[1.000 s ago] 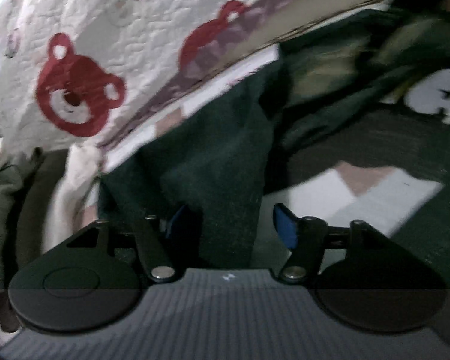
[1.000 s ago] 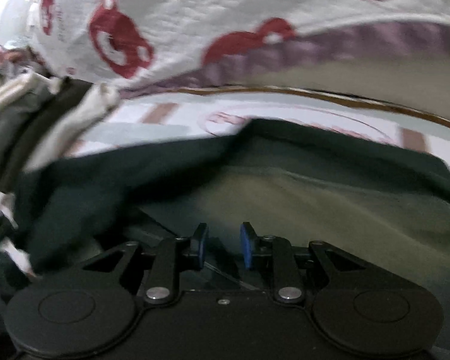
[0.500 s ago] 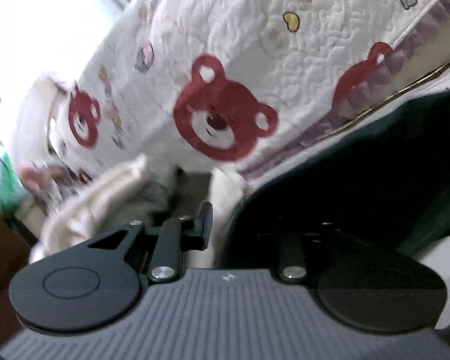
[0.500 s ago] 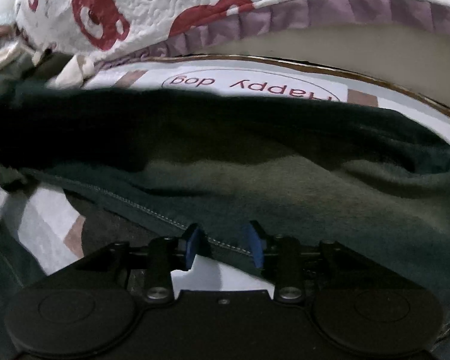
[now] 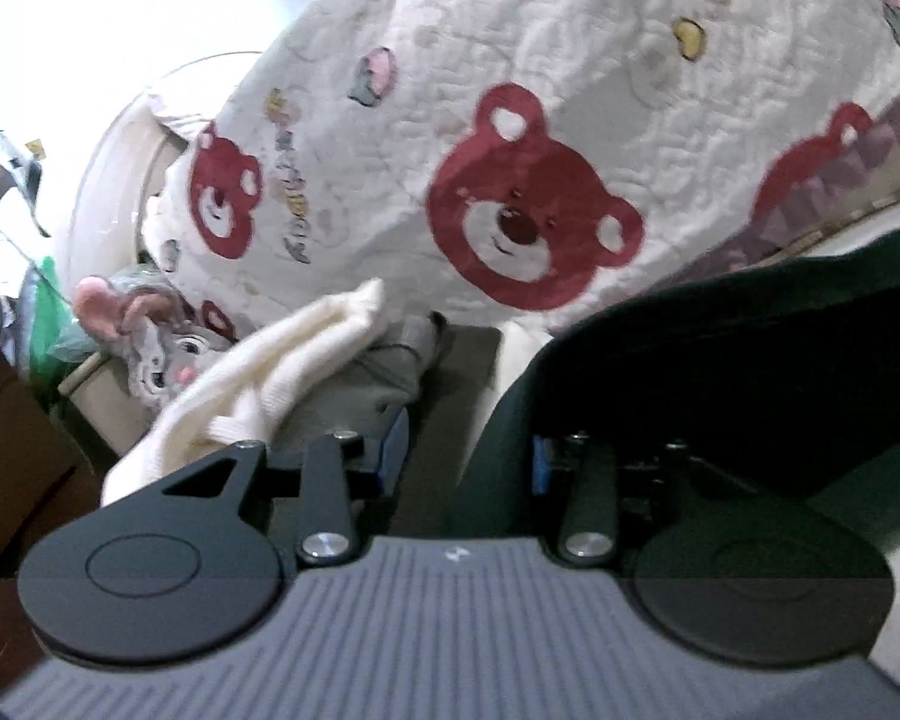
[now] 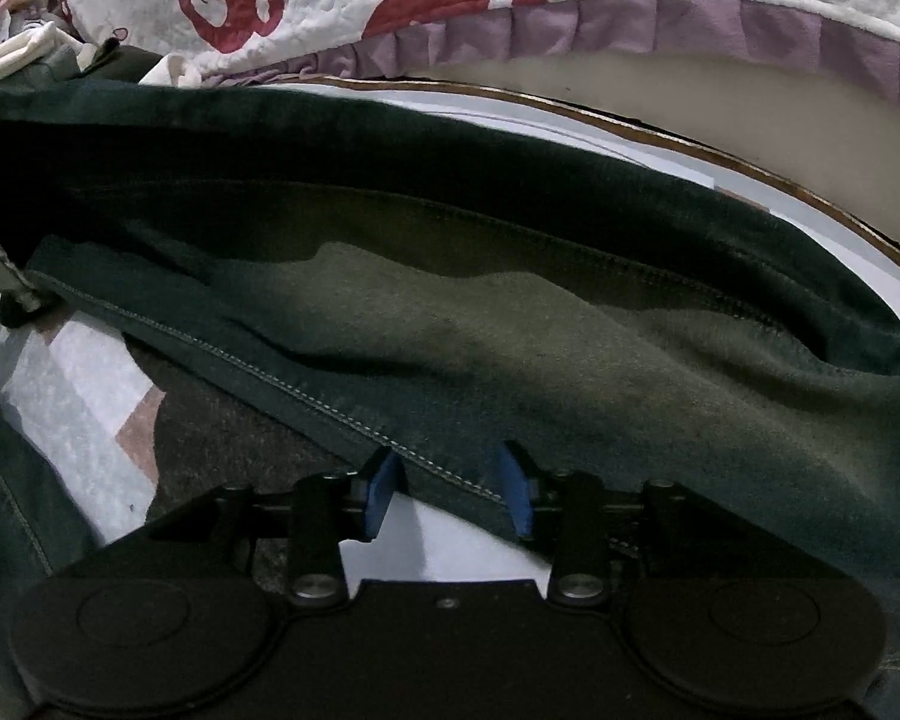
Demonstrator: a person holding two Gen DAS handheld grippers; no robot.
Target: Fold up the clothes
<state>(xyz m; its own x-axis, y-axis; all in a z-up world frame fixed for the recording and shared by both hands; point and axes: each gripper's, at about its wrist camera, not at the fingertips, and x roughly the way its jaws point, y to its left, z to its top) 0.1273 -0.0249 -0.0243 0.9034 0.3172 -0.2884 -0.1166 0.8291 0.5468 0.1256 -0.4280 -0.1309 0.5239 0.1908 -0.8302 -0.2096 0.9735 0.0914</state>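
Observation:
A dark green fleece garment lies spread across a white patterned mat, its stitched hem running diagonally. My right gripper is open, and the hem passes between its blue pads. In the left wrist view the same garment is raised and drapes over the right finger. My left gripper is open, with a gap showing between its left pad and the cloth. The right pad is partly hidden by fabric.
A white quilt with red bear faces hangs over the bed edge behind. A pile of cream and grey clothing sits left of the garment. A plush mouse and brown furniture are at far left.
The left gripper tilted up toward the quilt, its fingers narrowed, and the green garment came up over its right finger. The right gripper's pads spread apart around the hem.

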